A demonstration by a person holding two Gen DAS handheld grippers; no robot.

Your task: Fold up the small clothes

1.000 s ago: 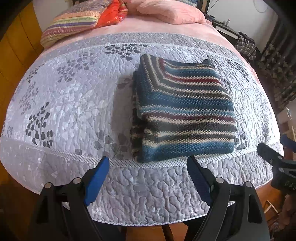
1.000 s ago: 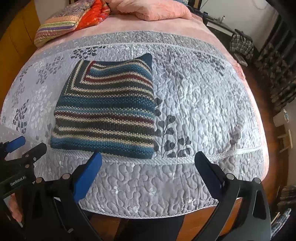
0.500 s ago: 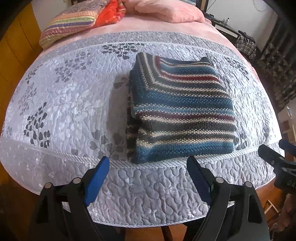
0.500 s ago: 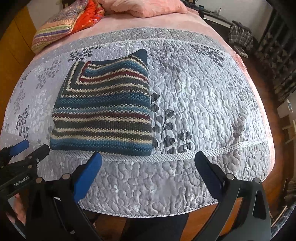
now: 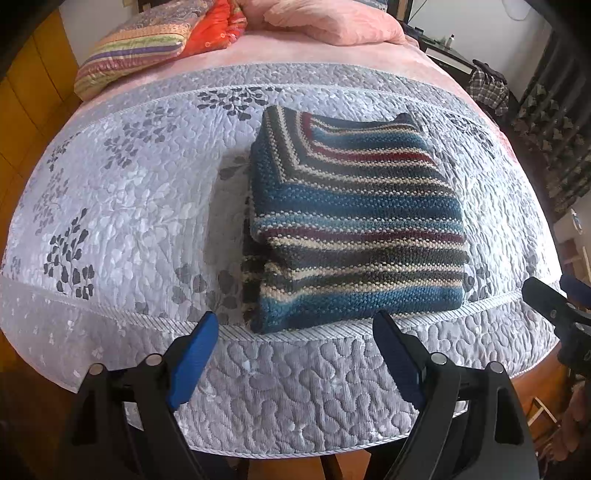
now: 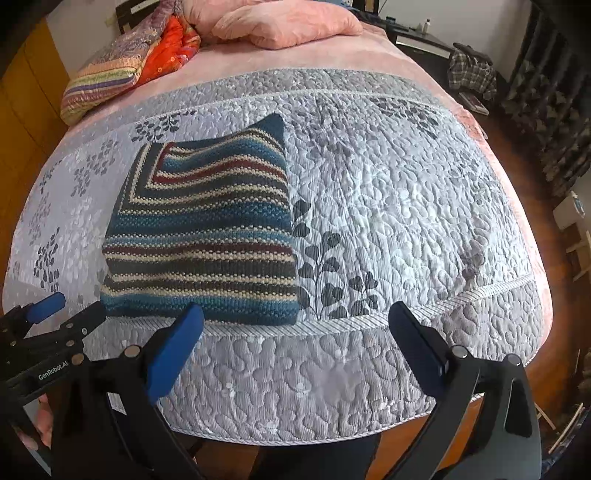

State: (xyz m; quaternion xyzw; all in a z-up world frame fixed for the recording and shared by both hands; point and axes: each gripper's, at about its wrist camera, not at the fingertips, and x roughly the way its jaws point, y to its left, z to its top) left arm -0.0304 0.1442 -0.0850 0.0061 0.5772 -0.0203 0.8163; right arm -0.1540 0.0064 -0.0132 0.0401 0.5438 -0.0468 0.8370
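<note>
Folded striped knit sweater (image 5: 354,221) lying flat on a grey quilted bedspread (image 5: 122,206), close to the bed's near edge. Left gripper (image 5: 295,332) hovering just off that edge, blue-padded fingers (image 5: 192,354) spread wide, empty, apart from the sweater. Right gripper (image 6: 295,325) likewise held short of the bed edge, fingers (image 6: 173,347) spread wide and empty, sweater ahead and to its left. Farther up the bed, a pink pillow (image 5: 332,18) and a striped cushion (image 5: 136,48).
</note>
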